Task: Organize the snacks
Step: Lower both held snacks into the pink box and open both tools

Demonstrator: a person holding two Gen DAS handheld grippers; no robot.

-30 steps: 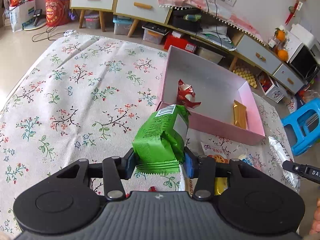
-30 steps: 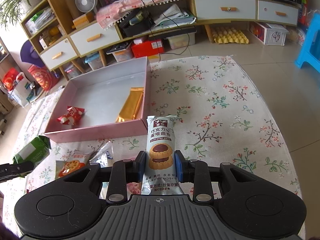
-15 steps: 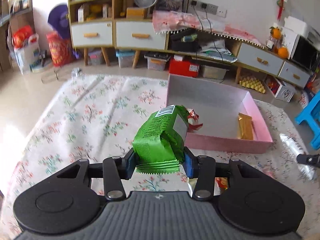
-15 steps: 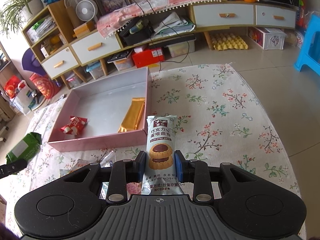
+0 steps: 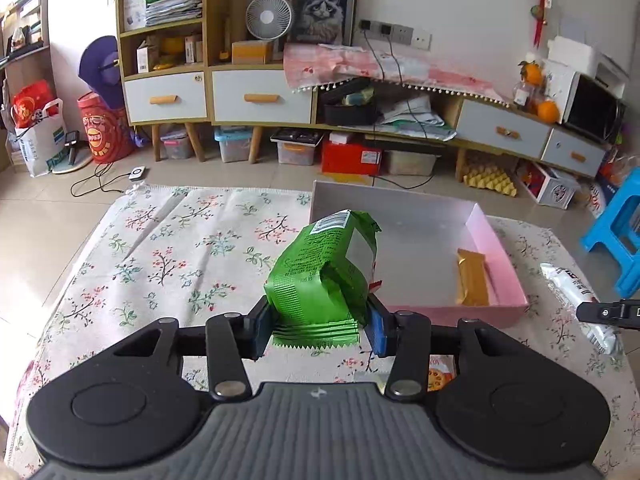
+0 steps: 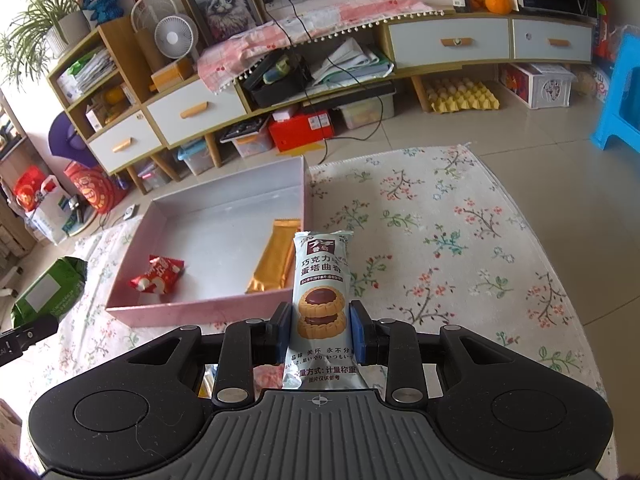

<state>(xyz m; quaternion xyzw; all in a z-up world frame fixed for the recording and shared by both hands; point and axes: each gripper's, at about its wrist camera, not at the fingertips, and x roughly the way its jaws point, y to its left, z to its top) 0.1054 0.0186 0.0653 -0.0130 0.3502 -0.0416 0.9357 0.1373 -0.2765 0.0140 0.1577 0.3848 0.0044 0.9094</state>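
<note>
My left gripper (image 5: 318, 326) is shut on a green snack bag (image 5: 324, 268) and holds it above the floral tablecloth, near the front left corner of the pink box (image 5: 460, 314). My right gripper (image 6: 320, 336) is shut on a pale cookie packet (image 6: 322, 296), raised just right of the pink box (image 6: 192, 312). In the box lie a gold bar (image 6: 274, 256) and a red wrapped snack (image 6: 158, 276). The green bag also shows at the left edge of the right wrist view (image 6: 50, 290). The cookie packet shows at the right in the left wrist view (image 5: 576, 300).
A snack packet with an orange picture (image 5: 440, 374) lies on the cloth under the left gripper. The floral cloth (image 6: 460, 240) covers the table. Beyond it stand low cabinets (image 5: 260, 96), storage bins and a blue stool (image 5: 616, 232).
Both grippers have risen and tilted up with their packets still held. The box and room now sit lower and farther in both views.
</note>
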